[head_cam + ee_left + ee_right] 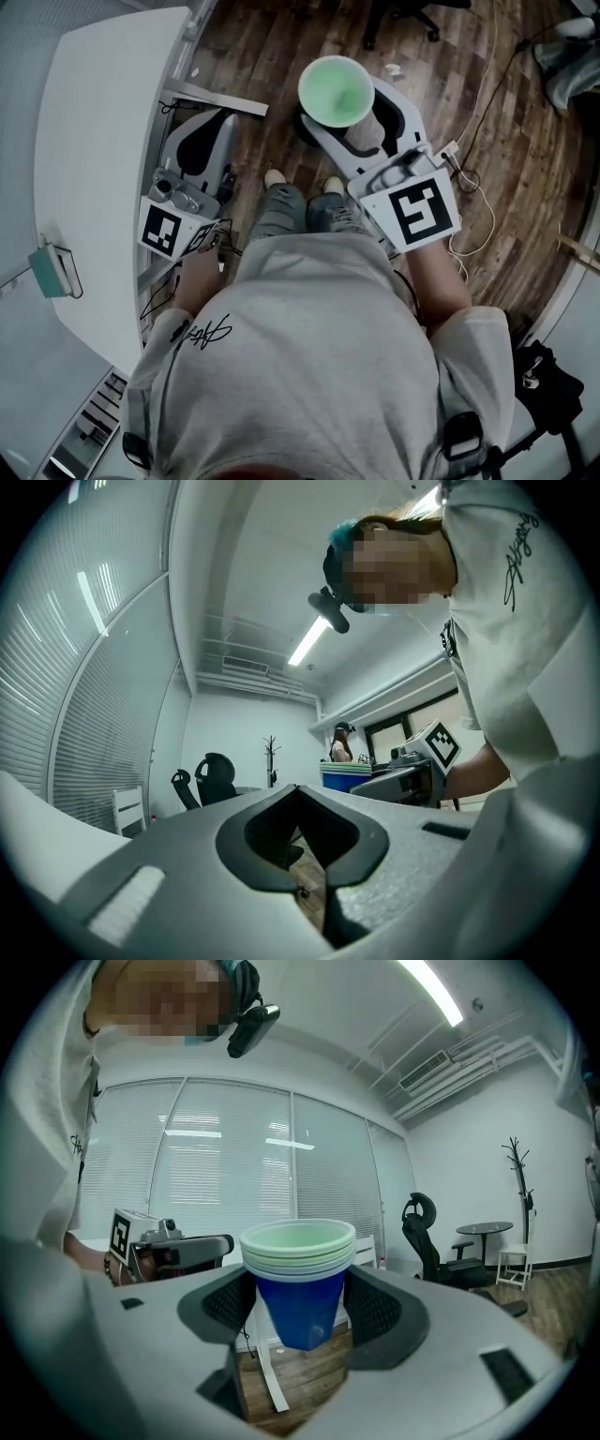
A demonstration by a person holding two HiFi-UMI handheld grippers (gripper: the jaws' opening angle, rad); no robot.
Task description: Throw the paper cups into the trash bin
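A white table [103, 141] stands at the left over a dark wooden floor [281, 56], with a small teal object [52, 267] near its edge. White cables [483, 202] trail over the boards and a black bag [544, 375] lies at the lower right. Along the blinds [234, 1157] stand a black office chair [433, 1241], a small round table [487, 1229] and a coat stand [517, 1194]. A ceiling light [309, 641] glows overhead, and another person [341, 745] stands far off.

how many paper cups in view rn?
3 by the rims that show, all nested in one stack held in the right gripper. More may be hidden inside the stack. No other cups show in any view.
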